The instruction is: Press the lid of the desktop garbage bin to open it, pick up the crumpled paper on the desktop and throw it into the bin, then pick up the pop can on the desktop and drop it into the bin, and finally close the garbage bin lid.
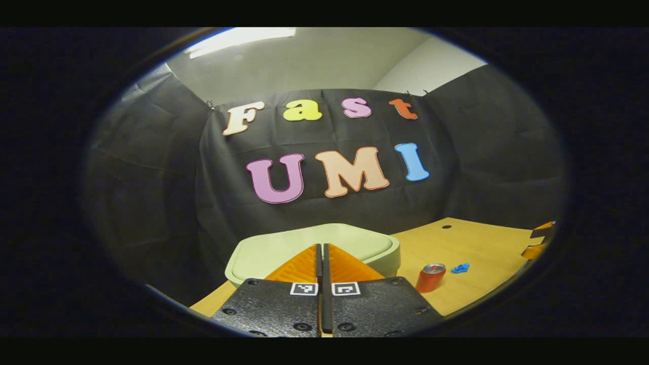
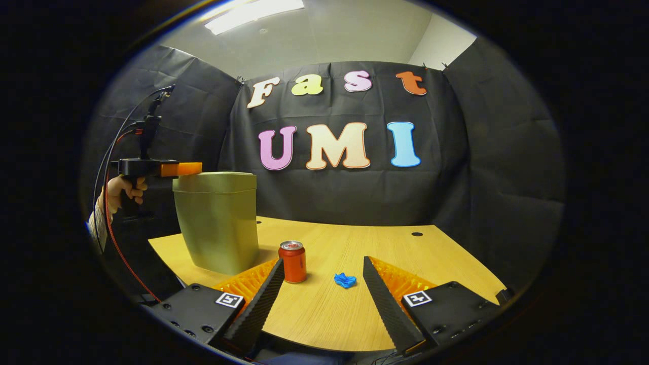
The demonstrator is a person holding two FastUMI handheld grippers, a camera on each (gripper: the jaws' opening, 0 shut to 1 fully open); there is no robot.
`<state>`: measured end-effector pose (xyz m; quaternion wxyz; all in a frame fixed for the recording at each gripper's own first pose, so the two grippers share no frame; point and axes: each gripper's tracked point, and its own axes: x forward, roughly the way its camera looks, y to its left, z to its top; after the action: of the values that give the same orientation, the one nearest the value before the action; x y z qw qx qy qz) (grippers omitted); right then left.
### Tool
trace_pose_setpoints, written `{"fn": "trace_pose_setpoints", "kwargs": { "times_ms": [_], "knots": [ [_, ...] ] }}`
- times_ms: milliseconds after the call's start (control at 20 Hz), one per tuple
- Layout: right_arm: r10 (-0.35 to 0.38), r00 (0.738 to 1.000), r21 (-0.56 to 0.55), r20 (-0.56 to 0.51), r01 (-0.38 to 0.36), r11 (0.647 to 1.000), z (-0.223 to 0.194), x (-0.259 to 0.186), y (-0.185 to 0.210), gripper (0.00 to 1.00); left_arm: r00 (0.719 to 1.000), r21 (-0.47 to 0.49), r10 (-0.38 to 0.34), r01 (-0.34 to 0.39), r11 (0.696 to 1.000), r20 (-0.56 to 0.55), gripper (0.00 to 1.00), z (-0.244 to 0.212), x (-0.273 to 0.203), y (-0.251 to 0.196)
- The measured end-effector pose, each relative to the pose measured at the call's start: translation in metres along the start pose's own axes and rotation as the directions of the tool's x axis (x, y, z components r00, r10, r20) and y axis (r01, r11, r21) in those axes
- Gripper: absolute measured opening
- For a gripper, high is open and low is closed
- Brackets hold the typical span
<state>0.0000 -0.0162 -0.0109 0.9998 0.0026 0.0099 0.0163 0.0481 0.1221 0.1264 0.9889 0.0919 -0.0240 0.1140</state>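
left hand-held gripper [image 1: 322,253] closed, over pale green plastic bin lid [image 1: 284,246] | right hand-held gripper [image 2: 320,274] open, behind red pop can [image 2: 293,261] and blue crumpled paper [image 2: 345,280]

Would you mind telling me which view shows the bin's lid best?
The left gripper view: it looks down on the closed lid, so its flat top shows, partly behind the shut left gripper. The right gripper view shows the lid side-on, only as an edge atop the bin.

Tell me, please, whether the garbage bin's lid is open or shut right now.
Shut: the lid lies flat on the bin, with the left gripper just above it, fingers together.
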Motion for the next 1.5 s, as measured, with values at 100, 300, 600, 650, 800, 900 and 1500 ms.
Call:
{"fn": "trace_pose_setpoints", "kwargs": {
  "times_ms": [100,300,600,650,800,900,1500],
  "knots": [
    [-0.015,1.000,-0.004,0.001,0.015,1.000,0.001,0.000,-0.005,0.98,1.000,0.004,0.016,-0.016,1.000,0.017,0.00,0.006,-0.001,0.003],
    [-0.022,1.000,-0.009,-0.006,0.022,1.000,-0.001,0.000,-0.006,0.98,0.996,0.029,0.038,-0.040,0.999,0.077,0.00,0.033,-0.005,0.006],
    [0.003,1.000,-0.022,-0.003,-0.003,1.000,-0.001,0.000,0.005,0.98,0.982,0.028,0.030,-0.036,0.999,0.186,0.00,0.068,-0.029,0.000],
    [0.006,1.000,-0.022,-0.003,-0.006,1.000,-0.001,0.002,0.006,0.98,0.983,0.024,0.015,-0.020,1.000,0.183,0.00,0.065,-0.033,-0.004],
    [0.017,1.000,-0.023,-0.010,-0.018,1.000,-0.004,0.004,0.009,0.98,0.987,0.004,-0.017,0.016,1.000,0.162,0.00,0.050,-0.043,-0.016],
    [0.019,1.000,-0.021,-0.012,-0.019,1.000,-0.005,0.006,0.010,0.98,0.989,-0.009,-0.045,0.046,0.999,0.144,0.00,0.034,-0.049,-0.026],
    [0.038,0.994,-0.026,-0.099,-0.040,0.999,-0.030,0.032,0.017,0.98,0.976,-0.048,-0.204,0.207,0.977,0.076,0.05,-0.063,-0.075,-0.089]
  ]
}}
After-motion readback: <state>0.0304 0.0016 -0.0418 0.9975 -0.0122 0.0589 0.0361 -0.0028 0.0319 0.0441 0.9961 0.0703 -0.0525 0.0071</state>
